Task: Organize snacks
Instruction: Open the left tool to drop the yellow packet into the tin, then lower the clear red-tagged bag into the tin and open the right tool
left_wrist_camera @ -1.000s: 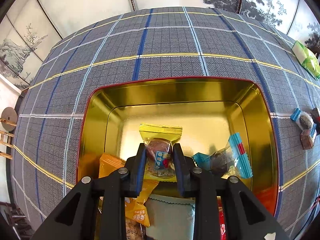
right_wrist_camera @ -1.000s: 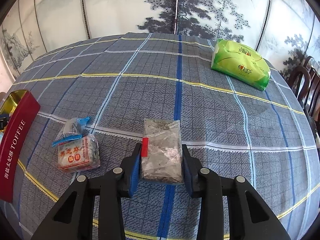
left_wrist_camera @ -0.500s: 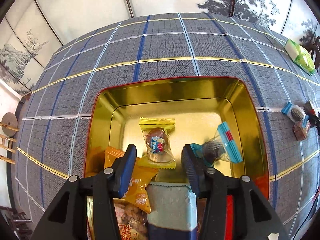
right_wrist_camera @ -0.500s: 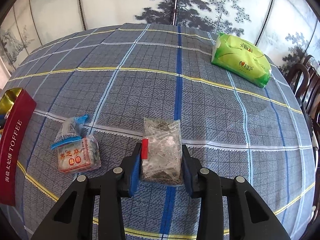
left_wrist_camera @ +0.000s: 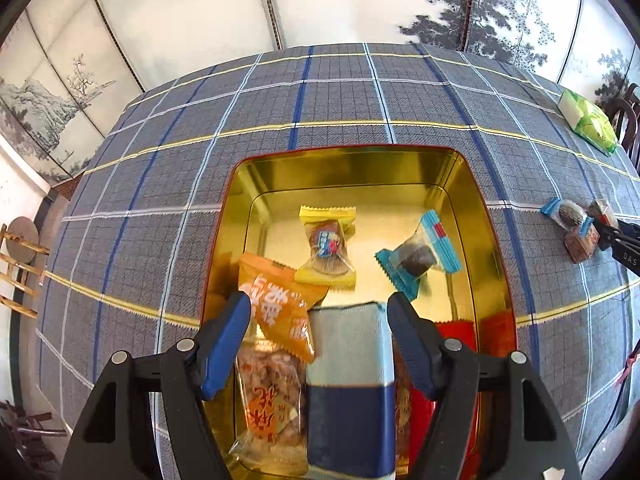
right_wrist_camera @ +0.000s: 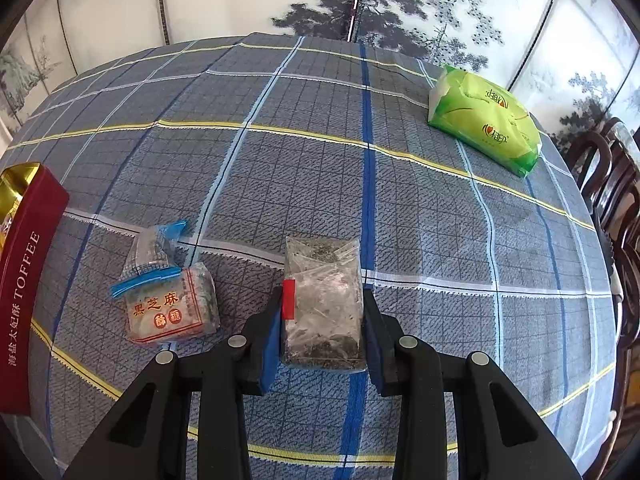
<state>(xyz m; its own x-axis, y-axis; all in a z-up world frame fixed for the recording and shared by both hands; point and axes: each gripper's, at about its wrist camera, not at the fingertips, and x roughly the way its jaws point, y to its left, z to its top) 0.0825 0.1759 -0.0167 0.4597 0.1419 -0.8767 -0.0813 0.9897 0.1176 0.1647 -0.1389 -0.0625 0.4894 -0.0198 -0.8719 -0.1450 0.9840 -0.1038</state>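
1. Gold-lined and red-walled, the toffee tin (left_wrist_camera: pixel 472 184) is sitting on the plaid desk (left_wrist_camera: pixel 320 92) under your left claw (left_wrist_camera: pixel 319 312), and the yellow-wrapped candy (left_wrist_camera: pixel 328 250) is now lying loose on its floor; a second ago that claw was pinching it.
2. Your left claw is standing wide open and holding nothing, having pulled back and up from the candy since the release, so that drop is looking finished.
3. Around the candy, the blue-wrapped sweet (left_wrist_camera: pixel 418 258), the orange packet (left_wrist_camera: pixel 280 308), the clear packet of brown snacks (left_wrist_camera: pixel 268 396) and the pale-and-navy packet (left_wrist_camera: pixel 348 364) are already resting in the tin.
4. Your right claw (right_wrist_camera: pixel 324 326) is closing both pads against the sides of the clear speckled packet (right_wrist_camera: pixel 322 300), exactly as in the earlier views; whether the packet is off the cloth yet, I cannot tell.
5. Just to its left, the black-sesame cake (right_wrist_camera: pixel 172 308) and the blue-sealed small bag (right_wrist_camera: pixel 154 254) are touching each other and waiting on the desk, well apart from the green tissue pack (right_wrist_camera: pixel 484 120).
6. Judging from this, you are likely carrying the speckled packet leftward to the tin next, while your free left claw is becoming available for the remaining two.
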